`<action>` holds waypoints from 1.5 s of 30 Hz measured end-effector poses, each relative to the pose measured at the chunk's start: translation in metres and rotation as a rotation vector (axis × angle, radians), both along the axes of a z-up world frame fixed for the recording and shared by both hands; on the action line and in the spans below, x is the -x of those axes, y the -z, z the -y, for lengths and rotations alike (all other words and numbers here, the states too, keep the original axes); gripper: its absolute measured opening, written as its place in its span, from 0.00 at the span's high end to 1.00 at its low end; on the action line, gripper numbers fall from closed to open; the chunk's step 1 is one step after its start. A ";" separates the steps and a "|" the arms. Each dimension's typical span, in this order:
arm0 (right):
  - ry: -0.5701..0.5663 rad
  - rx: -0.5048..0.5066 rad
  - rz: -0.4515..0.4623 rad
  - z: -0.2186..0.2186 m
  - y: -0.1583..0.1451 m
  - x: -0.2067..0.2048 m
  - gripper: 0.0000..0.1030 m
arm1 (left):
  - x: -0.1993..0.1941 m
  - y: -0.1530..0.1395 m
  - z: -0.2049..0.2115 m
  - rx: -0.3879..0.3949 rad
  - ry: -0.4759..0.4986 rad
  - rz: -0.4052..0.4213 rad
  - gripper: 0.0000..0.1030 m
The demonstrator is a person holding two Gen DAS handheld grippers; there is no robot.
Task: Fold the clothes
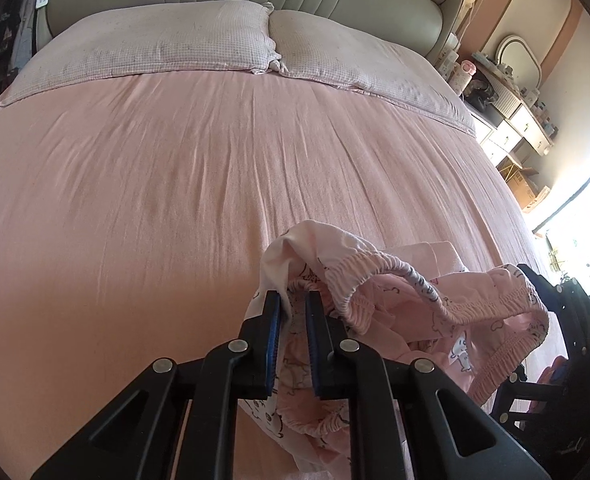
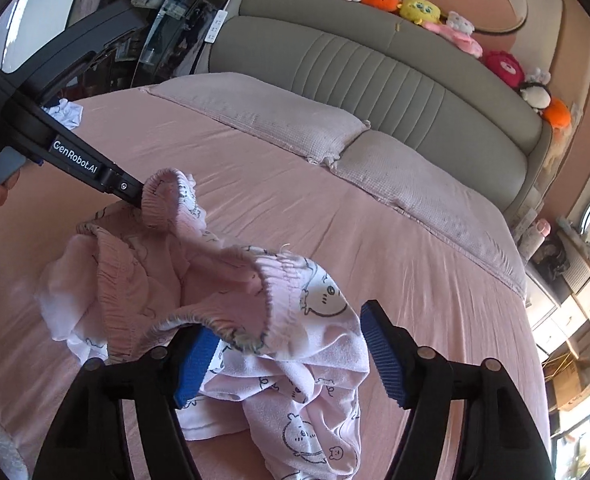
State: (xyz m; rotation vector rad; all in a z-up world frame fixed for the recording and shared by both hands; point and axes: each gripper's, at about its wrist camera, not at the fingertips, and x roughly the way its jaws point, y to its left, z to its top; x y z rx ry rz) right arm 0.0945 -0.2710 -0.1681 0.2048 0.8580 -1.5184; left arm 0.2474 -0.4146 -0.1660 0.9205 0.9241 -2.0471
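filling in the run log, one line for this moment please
left gripper: shut on pants waistband | right gripper: open, straddling waistband | pants: bunched on bed | unfolded

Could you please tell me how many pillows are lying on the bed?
2: one pillow on the left by the headboard, the other pillow beside it on the right.

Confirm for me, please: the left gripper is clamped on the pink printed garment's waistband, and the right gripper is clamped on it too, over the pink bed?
Not quite. The right gripper is open, its blue pads standing apart around the pink printed garment without pressing it, as the right wrist view shows. The left gripper is indeed clamped on the waistband, above the pink bed.
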 end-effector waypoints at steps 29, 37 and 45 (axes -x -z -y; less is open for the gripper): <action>0.216 0.251 0.251 -0.002 -0.112 0.056 0.93 | 0.012 -0.039 -0.043 0.329 0.240 -0.010 0.00; 0.224 0.407 0.263 -0.017 -0.172 0.063 0.93 | 0.017 -0.050 -0.050 0.320 0.279 -0.078 0.00; 0.203 0.476 0.141 -0.019 -0.245 0.056 0.93 | 0.023 -0.108 -0.076 0.466 0.324 -0.205 0.00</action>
